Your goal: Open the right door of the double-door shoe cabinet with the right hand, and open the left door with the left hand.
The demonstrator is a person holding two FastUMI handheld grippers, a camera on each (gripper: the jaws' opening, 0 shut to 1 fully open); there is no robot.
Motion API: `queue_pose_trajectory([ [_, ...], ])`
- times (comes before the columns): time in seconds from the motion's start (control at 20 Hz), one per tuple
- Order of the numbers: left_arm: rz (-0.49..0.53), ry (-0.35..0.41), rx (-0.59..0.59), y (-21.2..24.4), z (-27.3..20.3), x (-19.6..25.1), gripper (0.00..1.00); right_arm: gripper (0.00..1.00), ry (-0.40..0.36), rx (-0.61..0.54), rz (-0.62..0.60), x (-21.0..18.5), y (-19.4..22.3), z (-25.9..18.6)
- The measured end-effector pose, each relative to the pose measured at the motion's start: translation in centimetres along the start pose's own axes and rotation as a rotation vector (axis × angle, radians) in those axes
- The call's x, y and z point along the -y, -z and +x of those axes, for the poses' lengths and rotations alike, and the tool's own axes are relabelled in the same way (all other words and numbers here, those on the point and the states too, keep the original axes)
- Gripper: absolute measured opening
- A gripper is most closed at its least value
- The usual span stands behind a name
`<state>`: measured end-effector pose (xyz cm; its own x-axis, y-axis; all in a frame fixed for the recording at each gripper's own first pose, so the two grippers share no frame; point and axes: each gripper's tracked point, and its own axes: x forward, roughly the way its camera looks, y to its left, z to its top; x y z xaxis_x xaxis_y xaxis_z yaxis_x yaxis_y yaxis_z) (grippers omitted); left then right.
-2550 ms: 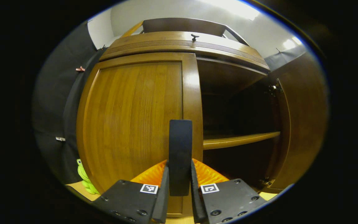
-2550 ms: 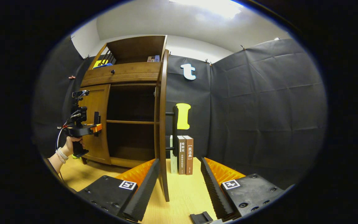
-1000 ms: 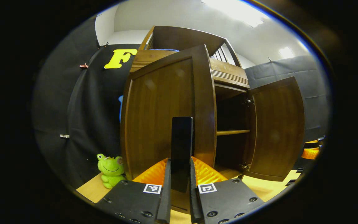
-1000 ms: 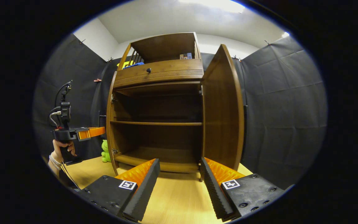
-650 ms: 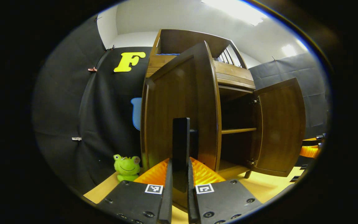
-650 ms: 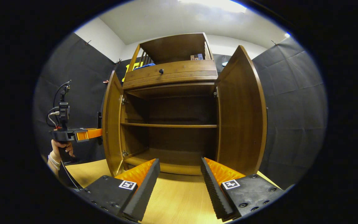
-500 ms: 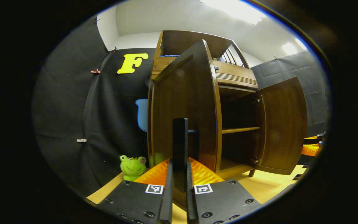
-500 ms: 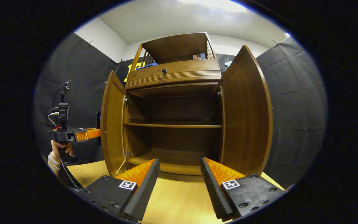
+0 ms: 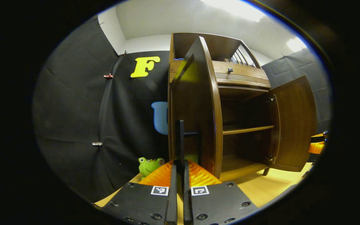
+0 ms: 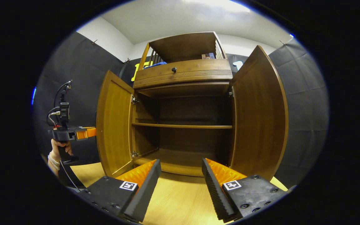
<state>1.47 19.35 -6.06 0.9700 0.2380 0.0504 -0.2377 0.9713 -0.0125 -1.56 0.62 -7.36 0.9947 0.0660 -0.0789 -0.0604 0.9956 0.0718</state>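
The wooden shoe cabinet (image 10: 183, 75) stands with both doors swung wide. In the left gripper view, my left gripper (image 9: 179, 167) is shut on the black bar handle (image 9: 180, 137) of the left door (image 9: 195, 106), which I see nearly edge-on. The right door (image 9: 295, 122) hangs open beyond it. In the right gripper view, my right gripper (image 10: 180, 178) is open and holds nothing, low in front of the cabinet's middle. It sits between the left door (image 10: 112, 125) and right door (image 10: 258, 118). A hand (image 10: 56, 151) holds the left gripper (image 10: 87, 133) behind the left door.
Inside the cabinet is a bare shelf (image 10: 183, 126) over a bottom board. A drawer with a knob (image 10: 174, 69) and an open top rack sit above. A green frog toy (image 9: 148, 165) sits on the wooden floor by the left wall. Black cloth walls close in on all sides.
The left door has swung from shut to wide open, pulled by my left gripper on its handle. My right gripper has left the right door and turned to face the cabinet.
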Motion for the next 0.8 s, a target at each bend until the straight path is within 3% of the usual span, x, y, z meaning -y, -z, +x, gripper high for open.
queue_pose_trajectory([
  [0.35,0.017,-0.082,0.006,-0.3,-1.2,-1.8,0.06,0.84,-0.006,-0.010,-0.002,-0.2,0.2,0.2],
  [0.55,0.037,-0.161,0.023,-1.9,-4.6,-2.8,0.07,0.84,-0.008,-0.001,-0.001,-0.2,-0.4,0.1],
  [0.8,0.033,-0.069,0.072,-5.4,-7.4,1.4,0.05,0.84,-0.005,0.033,-0.017,-0.6,-2.5,0.4],
])
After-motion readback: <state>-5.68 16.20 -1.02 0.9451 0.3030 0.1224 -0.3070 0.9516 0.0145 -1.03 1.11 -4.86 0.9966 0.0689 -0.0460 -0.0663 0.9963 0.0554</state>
